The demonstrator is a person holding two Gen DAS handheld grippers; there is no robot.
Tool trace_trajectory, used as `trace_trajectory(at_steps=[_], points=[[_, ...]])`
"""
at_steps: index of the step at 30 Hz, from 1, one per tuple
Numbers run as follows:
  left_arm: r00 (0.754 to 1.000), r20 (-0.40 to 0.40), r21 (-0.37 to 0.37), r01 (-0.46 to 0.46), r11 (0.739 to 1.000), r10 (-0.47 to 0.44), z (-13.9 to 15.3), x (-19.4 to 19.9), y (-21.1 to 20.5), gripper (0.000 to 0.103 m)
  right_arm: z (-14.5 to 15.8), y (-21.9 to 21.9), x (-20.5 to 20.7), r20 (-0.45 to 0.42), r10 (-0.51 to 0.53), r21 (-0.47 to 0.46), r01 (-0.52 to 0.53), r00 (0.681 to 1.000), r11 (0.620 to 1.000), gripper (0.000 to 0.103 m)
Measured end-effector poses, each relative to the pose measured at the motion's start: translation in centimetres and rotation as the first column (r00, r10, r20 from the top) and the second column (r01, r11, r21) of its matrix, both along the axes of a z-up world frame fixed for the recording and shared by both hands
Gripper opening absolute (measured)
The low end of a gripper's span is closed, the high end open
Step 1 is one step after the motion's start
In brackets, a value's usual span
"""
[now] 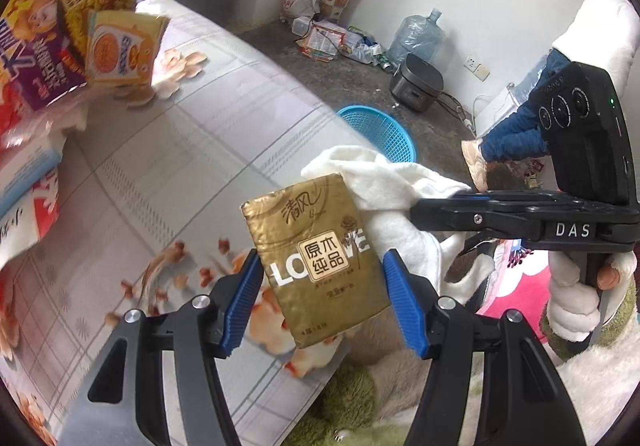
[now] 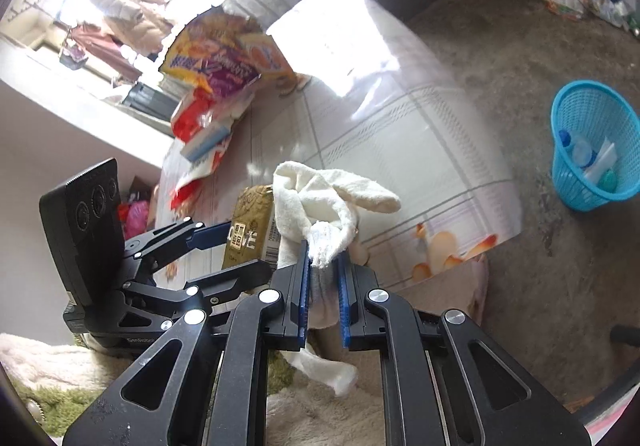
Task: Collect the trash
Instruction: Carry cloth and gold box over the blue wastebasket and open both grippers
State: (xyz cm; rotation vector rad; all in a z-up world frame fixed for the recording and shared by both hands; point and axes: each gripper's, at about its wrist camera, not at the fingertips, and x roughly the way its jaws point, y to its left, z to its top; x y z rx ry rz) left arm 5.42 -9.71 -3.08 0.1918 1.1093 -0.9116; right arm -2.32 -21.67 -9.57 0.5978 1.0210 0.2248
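Observation:
A gold tissue pack [image 1: 320, 262] hangs above the bed sheet, with my left gripper [image 1: 322, 254] shut on it and its blue pads [image 1: 248, 298] pressed against both sides. Right beside it my right gripper [image 2: 324, 266] is shut on a crumpled white cloth [image 2: 320, 198], which drapes over and below the jaws. The left wrist view shows that cloth [image 1: 380, 182] behind the pack, with the right gripper [image 1: 420, 208] coming in from the right. From the right wrist, the left gripper [image 2: 224, 250] and pack [image 2: 252, 222] sit just left of the cloth. A blue basket [image 2: 592, 154] stands on the floor, several items inside.
Snack bags [image 1: 60, 46] and packets are piled at the far end of the flower-print bed sheet [image 1: 160, 166]. On the floor past the basket [image 1: 384, 130] are a rice cooker [image 1: 418, 86], a water jug [image 1: 420, 34] and a litter heap [image 1: 332, 38]. A white-gloved hand [image 1: 572, 306] grips the right handle.

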Motion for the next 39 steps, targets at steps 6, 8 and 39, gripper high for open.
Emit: trace_trajectory(at_steps=[6, 8, 39], points=[[0.992, 0.024, -0.067, 0.126, 0.99, -0.125, 2.4, 2.4, -8.1, 0.06, 2.3, -6.6, -0.9, 0.097, -0.185, 0.031, 0.183, 0.978, 0.983, 0.011], [0.985, 0.005, -0.083, 0.171, 0.982, -0.171, 2.7, 3.7, -11.2, 0.06, 2.8, -8.8, -1.2, 0.118, -0.246, 0.03, 0.244, 0.962, 0.969, 0.011], [0.962, 0.007, -0.04, 0.272, 0.961, -0.272, -2.9, 11.6, -33.1, 0.074, -8.5, -28.8, -2.3, -0.068, -0.797, -0.096, 0.792, 0.6, 0.604, 0.05]])
